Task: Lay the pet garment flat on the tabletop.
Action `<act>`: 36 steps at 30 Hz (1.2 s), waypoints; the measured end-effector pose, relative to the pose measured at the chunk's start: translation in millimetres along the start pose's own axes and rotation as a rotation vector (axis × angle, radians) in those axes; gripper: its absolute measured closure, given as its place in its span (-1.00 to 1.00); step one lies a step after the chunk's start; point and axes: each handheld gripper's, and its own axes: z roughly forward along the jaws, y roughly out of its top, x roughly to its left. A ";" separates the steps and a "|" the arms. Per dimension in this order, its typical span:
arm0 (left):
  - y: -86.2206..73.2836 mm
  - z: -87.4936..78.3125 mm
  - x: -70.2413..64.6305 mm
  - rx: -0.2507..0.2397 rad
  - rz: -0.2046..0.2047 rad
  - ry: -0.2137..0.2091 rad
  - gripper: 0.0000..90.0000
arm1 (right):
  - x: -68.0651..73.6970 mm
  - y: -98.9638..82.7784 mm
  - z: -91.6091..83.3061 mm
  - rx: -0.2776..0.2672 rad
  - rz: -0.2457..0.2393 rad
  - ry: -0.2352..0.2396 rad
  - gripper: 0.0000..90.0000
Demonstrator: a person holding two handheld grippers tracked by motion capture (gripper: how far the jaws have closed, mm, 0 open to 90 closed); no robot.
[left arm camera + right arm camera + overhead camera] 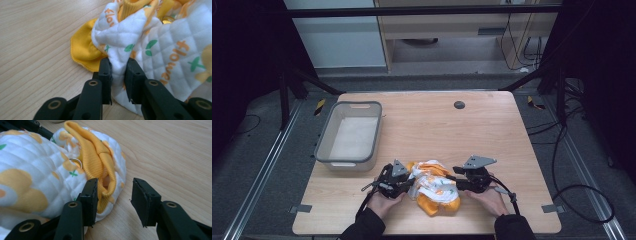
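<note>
A crumpled quilted garment (434, 187) lies near the front edge of the table (492, 130), between the two hands, its length running front to back. The left tongs (117, 75) have pinched a white fold at its left side. The right tongs (115, 200) stand partly open, one pad touching the yellow ribbed edge (100, 162), the other over bare wood.

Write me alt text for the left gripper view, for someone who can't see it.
The left gripper has its two black fingers pinching a fold of a white quilted garment printed with orange flowers, green leaves and the word "flower". The garment's yellow trim spreads onto the light wooden table.
</note>
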 end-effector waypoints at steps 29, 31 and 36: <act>9.9 -11.0 -1.5 -0.066 0.057 -0.010 0.84 | -12.7 14.5 -36.1 -0.138 0.056 -0.083 0.94; 12.4 -9.7 -2.0 -0.064 0.066 -0.006 0.84 | -13.4 14.6 -34.5 -0.136 0.066 -0.107 0.94; 19.8 -2.8 -3.2 -0.060 0.083 0.003 0.84 | -20.6 20.2 -26.8 -0.127 0.090 -0.153 0.93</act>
